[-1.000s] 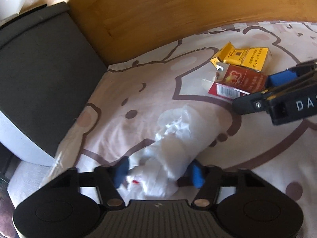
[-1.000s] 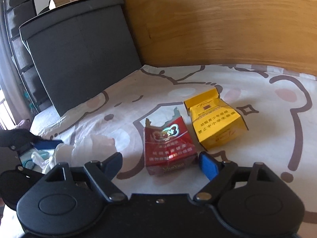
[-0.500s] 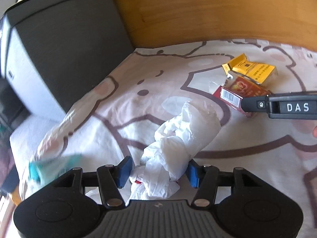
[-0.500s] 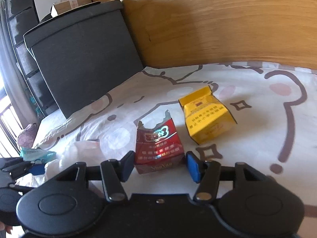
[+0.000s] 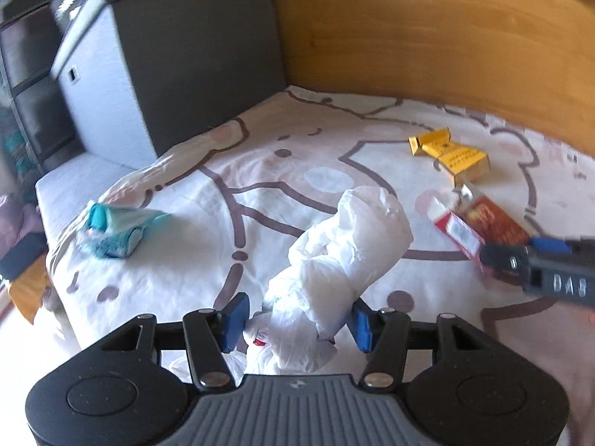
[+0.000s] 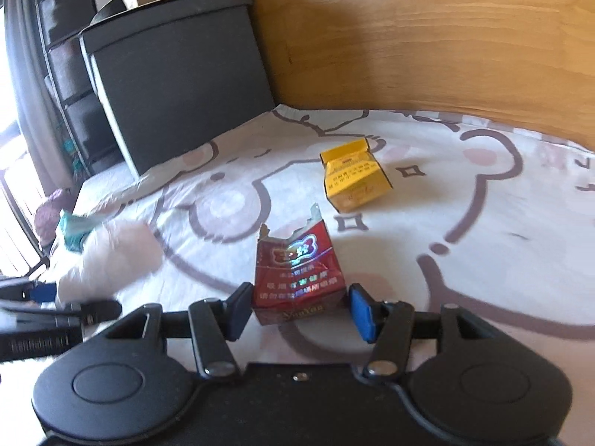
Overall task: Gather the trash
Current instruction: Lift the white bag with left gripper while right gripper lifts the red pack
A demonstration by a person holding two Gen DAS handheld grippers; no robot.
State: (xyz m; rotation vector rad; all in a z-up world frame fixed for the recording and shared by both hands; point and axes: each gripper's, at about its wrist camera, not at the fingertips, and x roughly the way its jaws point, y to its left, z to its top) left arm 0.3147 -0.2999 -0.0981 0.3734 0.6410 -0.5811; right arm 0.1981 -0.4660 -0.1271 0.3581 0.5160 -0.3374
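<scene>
My left gripper [image 5: 297, 321] is shut on a crumpled white plastic bag [image 5: 346, 256] and holds it over the bed. My right gripper [image 6: 299, 312] has closed around a torn red cigarette pack [image 6: 297, 275]; both pads touch its sides. In the left wrist view the red pack [image 5: 479, 223] sits at the right gripper's tip. A yellow cigarette pack [image 6: 353, 176] lies beyond it on the sheet and also shows in the left wrist view [image 5: 453, 154]. A teal tissue packet [image 5: 111, 228] lies near the bed's left edge.
The bed has a white sheet [image 5: 260, 186] with brown cartoon outlines. A wooden headboard [image 6: 427, 44] runs along the back. A dark grey box [image 6: 174, 85] stands at the bed's left corner, with drawers [image 6: 63, 74] behind it. The bed edge drops off at left.
My left gripper lifted and swung left with the bag, bringing the teal packet into view. My right gripper moved onto the red pack and narrowed until its pads touch the sides.
</scene>
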